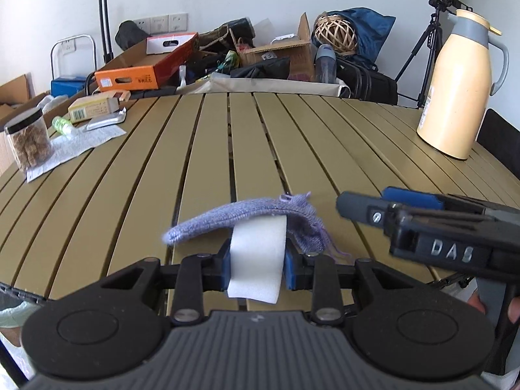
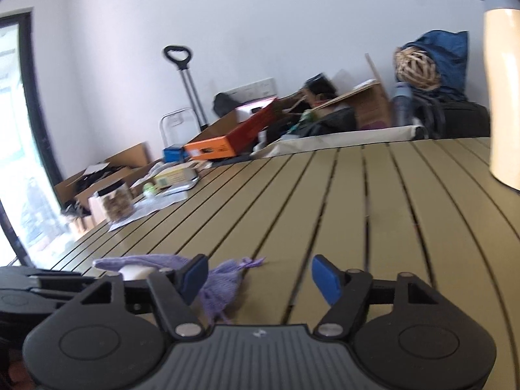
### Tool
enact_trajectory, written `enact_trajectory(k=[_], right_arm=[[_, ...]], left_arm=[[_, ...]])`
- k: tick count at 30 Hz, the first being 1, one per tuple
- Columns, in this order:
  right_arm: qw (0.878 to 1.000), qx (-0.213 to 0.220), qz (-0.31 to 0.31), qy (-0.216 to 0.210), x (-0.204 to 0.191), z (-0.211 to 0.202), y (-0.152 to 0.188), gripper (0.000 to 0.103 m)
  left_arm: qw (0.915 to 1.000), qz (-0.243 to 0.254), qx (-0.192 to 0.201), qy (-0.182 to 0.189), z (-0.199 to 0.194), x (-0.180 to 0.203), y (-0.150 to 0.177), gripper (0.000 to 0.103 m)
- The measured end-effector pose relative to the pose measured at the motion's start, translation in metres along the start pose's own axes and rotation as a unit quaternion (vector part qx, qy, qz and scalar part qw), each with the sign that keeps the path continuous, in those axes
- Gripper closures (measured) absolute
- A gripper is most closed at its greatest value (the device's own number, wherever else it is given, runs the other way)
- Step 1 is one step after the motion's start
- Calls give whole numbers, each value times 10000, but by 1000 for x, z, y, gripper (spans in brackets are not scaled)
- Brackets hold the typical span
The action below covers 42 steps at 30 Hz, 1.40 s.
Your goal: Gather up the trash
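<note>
Slatted olive bench [image 1: 292,136], seen from two wrist cameras. At far left edge: clear jar of brown snacks [image 1: 27,144] on a printed paper sheet [image 1: 76,144], small green bottle [image 1: 61,125], yellow carton [image 1: 94,107], foil packet [image 1: 105,120]. Beyond the far edge: floor clutter of boxes and bags.

At near edge, centre: left tool [image 1: 258,260] nearly closed, blue pads pinching a white foam piece [image 1: 256,253] from both sides. Lilac knitted scrap [image 1: 247,217] draped over the foam's top, frayed end trailing down its right side toward the bench.

Just right of that: right tool [image 2: 260,276] roughly half open, nothing between its pads, left pad just beside the scrap's frayed tail. Cream thermos jug [image 1: 455,91] upright near far right corner, well apart.

Likely step: taking the knitted scrap. Best done by centring the open pads around the bunched frayed end, not the loose threads, closing fully before lifting, with the left grip kept firm on the foam.
</note>
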State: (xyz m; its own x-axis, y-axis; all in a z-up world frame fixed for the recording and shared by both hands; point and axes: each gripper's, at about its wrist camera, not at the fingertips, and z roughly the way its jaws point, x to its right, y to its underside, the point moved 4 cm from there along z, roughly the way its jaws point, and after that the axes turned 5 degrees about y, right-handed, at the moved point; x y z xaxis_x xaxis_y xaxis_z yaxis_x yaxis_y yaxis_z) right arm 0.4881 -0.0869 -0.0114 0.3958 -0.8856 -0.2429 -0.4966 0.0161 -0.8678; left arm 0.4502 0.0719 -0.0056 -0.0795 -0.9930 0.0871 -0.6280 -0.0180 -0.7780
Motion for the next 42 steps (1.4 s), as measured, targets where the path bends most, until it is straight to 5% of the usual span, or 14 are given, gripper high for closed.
enact_trajectory(k=[2,12,20,31,35,42], right_arm=[[9997,-92,-214,-81,-8,1,2,48],[9986,-320,-345,-235,-24,8,2,60],[9972,-546,-336,-393,-39,29,-2,86],[9933,-850,-779,37,-62,41,14,90],[9975,-507,-441,-235,-64,31,3,90],[9931,-730,-733,-552,-88,49,-1,90]], left_arm=[[10000,-21,-12,26,0,-3,0,73],[9999,-24,16,114,-3,-9,3,73],[9998,39,20,181,-7,-13,9,73],[9999,-85,120,26,-28,-42,19,73],[9999,-45,89,59,-26,-42,21,73],[9999,39,111,88,-24,-39,21,73]])
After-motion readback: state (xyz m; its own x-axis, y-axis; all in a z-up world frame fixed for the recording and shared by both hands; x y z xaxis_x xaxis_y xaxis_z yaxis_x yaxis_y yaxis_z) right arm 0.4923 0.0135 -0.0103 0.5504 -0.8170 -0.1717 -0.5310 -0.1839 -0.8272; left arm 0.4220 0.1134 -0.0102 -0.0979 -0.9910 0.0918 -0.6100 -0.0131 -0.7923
